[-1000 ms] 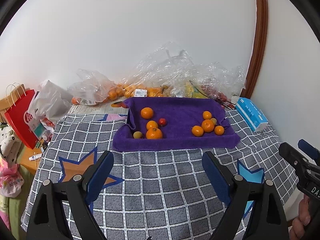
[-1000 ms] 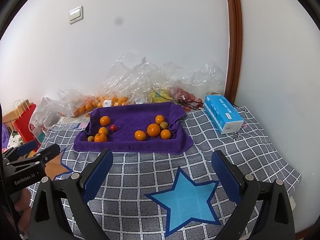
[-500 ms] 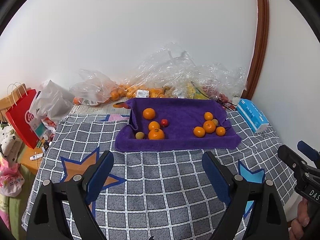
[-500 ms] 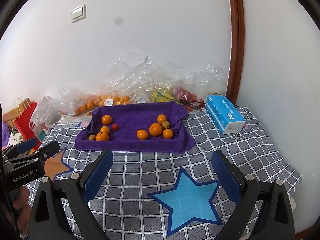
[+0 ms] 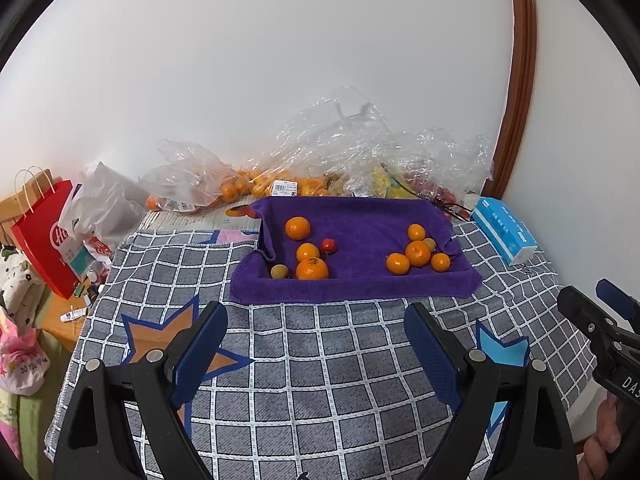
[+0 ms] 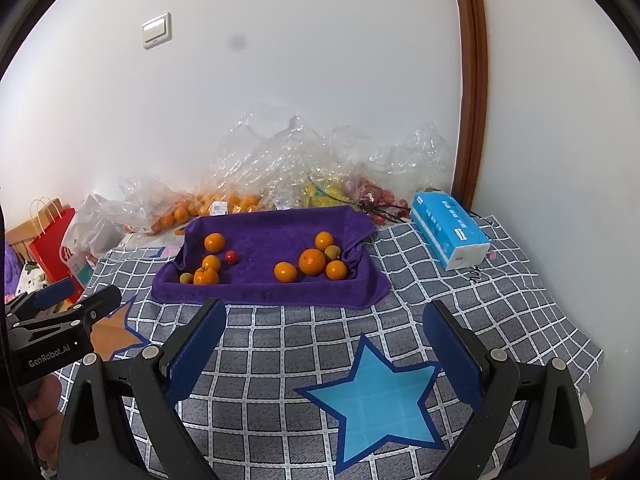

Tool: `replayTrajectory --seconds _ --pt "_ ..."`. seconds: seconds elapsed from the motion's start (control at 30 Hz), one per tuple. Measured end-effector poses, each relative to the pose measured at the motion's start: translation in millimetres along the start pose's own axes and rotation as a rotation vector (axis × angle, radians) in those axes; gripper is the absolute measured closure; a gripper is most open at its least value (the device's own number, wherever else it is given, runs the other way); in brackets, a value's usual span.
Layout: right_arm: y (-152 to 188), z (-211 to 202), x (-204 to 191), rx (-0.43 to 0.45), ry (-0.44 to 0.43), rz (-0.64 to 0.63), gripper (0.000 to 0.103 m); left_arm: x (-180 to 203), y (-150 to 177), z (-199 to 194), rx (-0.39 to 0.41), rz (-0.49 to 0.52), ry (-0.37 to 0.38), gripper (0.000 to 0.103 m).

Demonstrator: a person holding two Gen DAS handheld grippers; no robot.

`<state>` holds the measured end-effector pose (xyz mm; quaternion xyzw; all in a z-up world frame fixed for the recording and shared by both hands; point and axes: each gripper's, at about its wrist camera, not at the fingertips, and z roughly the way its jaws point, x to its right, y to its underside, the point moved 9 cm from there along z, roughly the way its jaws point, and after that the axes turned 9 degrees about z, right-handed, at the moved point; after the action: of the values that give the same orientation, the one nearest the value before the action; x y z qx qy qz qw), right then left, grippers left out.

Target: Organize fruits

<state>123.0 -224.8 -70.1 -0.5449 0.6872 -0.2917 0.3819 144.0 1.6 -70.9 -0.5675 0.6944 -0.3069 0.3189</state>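
Nearest, the left hand-held gripper (image 5: 316,332) and the right hand-held gripper (image 6: 324,328) both hover spread wide and empty over the checked cloth (image 5: 320,360) on the table, well short of the fruit. Beyond them the purple towel (image 5: 360,280) holds two loose clusters: oranges (image 5: 312,268) with a red cherry tomato (image 5: 329,245) on the left, more oranges (image 5: 418,253) on the right. Round fruit on soft, rumpled fabric could roll away if nudged, and a hard squeeze would likely bruise the small tomato.
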Motion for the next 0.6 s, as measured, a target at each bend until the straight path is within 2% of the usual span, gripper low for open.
replayTrajectory --seconds 0.6 --pt "0.5 -1.0 -2.1 0.001 0.002 -0.003 0.005 -2.6 0.2 0.1 0.000 0.000 -0.002 0.013"
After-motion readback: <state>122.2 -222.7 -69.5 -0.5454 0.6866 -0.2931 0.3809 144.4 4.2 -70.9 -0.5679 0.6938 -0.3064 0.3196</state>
